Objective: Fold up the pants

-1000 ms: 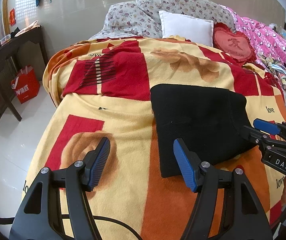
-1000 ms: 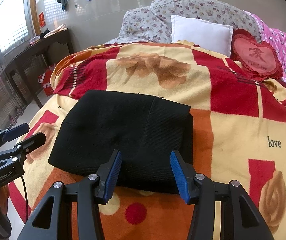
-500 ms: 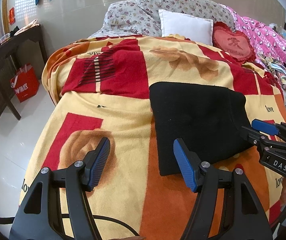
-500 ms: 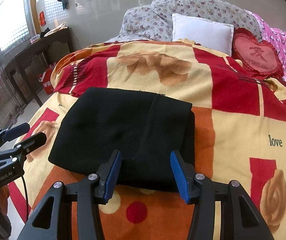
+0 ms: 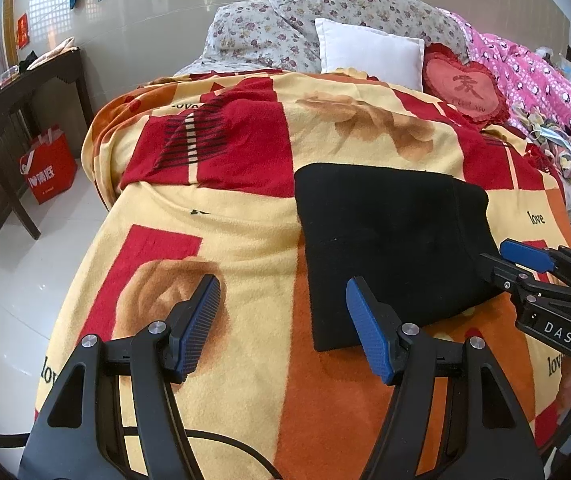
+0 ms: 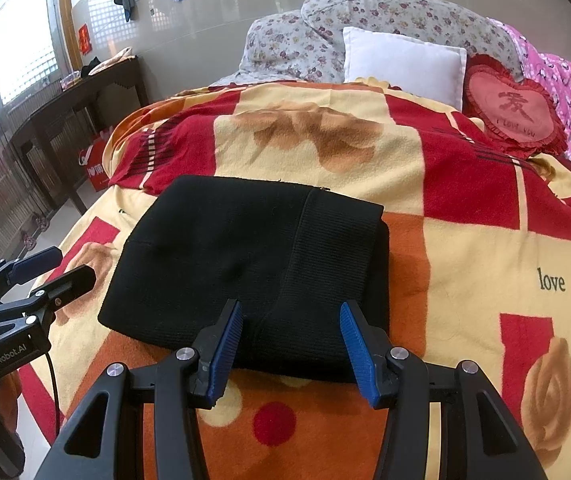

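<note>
Far left: dark side table (image 5: 25,84) and red bag (image 5: 47,168) on the floor, untouched by the work. Next, left gripper (image 5: 281,320) — spread wide, holding nothing, hovering over bare blanket (image 5: 245,232) just left of the pants (image 5: 389,248). Centre: pants lying flat on the blanket as a compact black rectangle, layered, ribbed band along the right edge in the right wrist view. Looks folded already; at most a last tidy or one more fold left, judging by the neat outline. Right of that, right gripper (image 6: 291,338) — also parted, empty, hanging over the near edge of the pants. Beyond: white pillow (image 6: 401,64) and heart cushion (image 6: 513,108).
</note>
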`<action>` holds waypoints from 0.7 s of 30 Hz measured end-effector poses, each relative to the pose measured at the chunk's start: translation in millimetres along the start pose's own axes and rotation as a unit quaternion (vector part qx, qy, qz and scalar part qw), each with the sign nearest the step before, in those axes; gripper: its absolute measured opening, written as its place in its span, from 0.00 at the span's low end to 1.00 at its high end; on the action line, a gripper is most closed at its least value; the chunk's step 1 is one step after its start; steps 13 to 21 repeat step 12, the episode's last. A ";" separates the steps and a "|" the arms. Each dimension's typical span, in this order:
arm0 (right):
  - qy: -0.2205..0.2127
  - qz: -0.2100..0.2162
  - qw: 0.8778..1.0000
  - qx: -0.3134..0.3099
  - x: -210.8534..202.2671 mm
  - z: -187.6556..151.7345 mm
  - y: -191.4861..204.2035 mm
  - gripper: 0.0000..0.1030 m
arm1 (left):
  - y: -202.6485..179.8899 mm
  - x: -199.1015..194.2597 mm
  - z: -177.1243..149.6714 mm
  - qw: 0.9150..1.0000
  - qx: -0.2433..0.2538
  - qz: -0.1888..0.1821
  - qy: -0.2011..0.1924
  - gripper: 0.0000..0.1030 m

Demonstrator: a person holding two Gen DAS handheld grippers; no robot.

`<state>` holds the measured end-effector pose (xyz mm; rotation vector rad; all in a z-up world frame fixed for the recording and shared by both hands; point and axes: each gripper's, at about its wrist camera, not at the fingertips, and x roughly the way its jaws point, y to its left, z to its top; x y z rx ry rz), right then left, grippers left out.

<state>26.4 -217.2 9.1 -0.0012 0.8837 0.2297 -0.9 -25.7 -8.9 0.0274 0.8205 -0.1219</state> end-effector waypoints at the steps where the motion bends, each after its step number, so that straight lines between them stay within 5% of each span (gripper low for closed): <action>1: 0.000 0.000 1.000 0.001 -0.2 0.9 -0.4 0.47 | -1.4 -0.4 -0.8 1.000 0.001 -0.001 0.000 0.64; 21: -0.008 0.010 1.000 0.012 -5.1 -1.9 -8.8 0.47 | 0.3 -4.9 4.1 1.000 -0.008 -0.020 -0.021 0.64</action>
